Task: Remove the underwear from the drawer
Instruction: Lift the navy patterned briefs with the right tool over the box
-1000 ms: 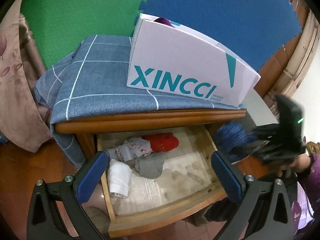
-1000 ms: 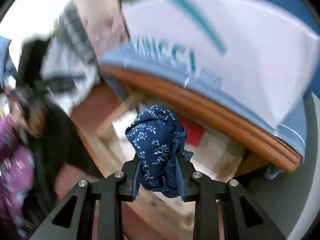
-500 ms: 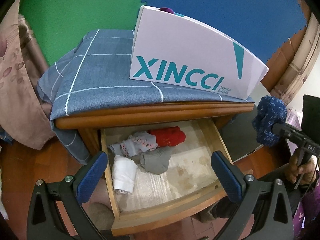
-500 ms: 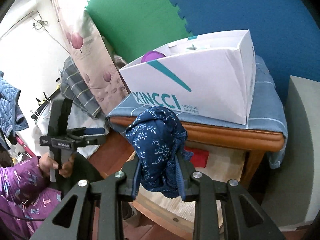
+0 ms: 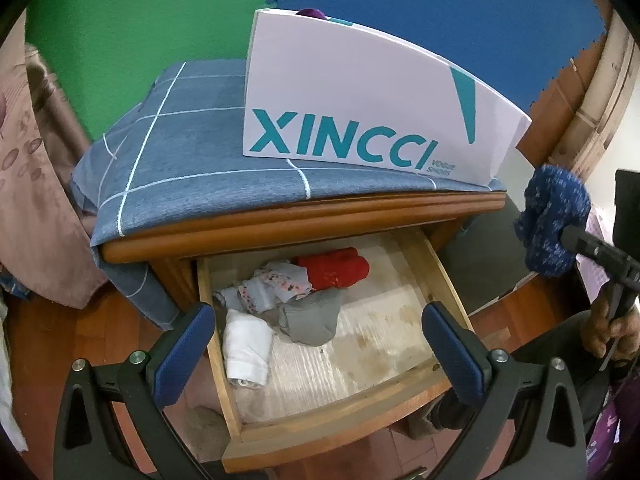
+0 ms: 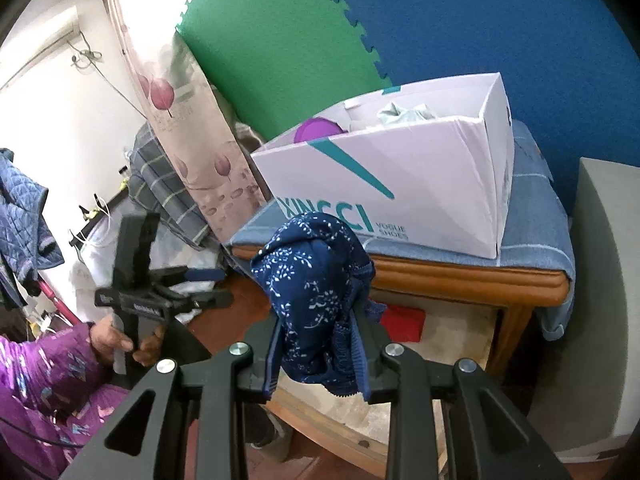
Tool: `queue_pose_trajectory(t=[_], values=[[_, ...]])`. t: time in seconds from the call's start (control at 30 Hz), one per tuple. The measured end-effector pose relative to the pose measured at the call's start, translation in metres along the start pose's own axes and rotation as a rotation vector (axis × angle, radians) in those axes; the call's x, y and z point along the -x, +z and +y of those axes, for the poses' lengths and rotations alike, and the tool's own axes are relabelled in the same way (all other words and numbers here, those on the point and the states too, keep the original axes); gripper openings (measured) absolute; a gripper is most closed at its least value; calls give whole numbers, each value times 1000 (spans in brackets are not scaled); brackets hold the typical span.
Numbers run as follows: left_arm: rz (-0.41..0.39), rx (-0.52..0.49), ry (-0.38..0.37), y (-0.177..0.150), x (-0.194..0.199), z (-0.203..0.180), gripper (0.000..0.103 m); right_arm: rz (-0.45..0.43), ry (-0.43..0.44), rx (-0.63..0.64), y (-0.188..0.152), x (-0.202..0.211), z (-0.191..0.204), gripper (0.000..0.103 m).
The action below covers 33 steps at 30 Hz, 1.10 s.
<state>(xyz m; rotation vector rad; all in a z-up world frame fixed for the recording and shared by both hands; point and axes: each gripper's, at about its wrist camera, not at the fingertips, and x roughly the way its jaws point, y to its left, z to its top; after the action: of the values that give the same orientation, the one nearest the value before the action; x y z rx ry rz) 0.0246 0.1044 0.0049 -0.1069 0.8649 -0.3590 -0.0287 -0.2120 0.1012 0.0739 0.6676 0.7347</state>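
The right claw [image 6: 316, 354] was clenched on bundled navy floral-print underwear [image 6: 316, 288], held up clear of the open wooden drawer [image 5: 434, 378], near the white cardboard shoebox [image 6: 404, 188]; the left claw [image 5: 318, 350] hung released. Advisable: keep the squeeze firm so loose folds cannot slip

drawer [image 5: 420, 256]: pale raw wood, matt, stained | cabinet edge [image 5: 300, 220]: glossy varnished wood | cover [image 5: 192, 148]: woven blue cloth | box [image 5: 360, 92]: smooth white cardboard | underwear [image 6: 316, 280]: soft printed cloth
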Motion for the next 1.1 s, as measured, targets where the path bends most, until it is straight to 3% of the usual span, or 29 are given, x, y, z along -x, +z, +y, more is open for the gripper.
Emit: queue_pose_trajectory(t=[0.3,0.67,1.1], values=[[-19,-11,-10,-1,5,-2,103,-50,-9,35,26,18,22,29],[-23,-43,29,-1,5,-8,103,-81,-30,87,66,25,40,29],[-18,-93,79,-4,3,-14,103,-136,-160,13,150,4,5,29]])
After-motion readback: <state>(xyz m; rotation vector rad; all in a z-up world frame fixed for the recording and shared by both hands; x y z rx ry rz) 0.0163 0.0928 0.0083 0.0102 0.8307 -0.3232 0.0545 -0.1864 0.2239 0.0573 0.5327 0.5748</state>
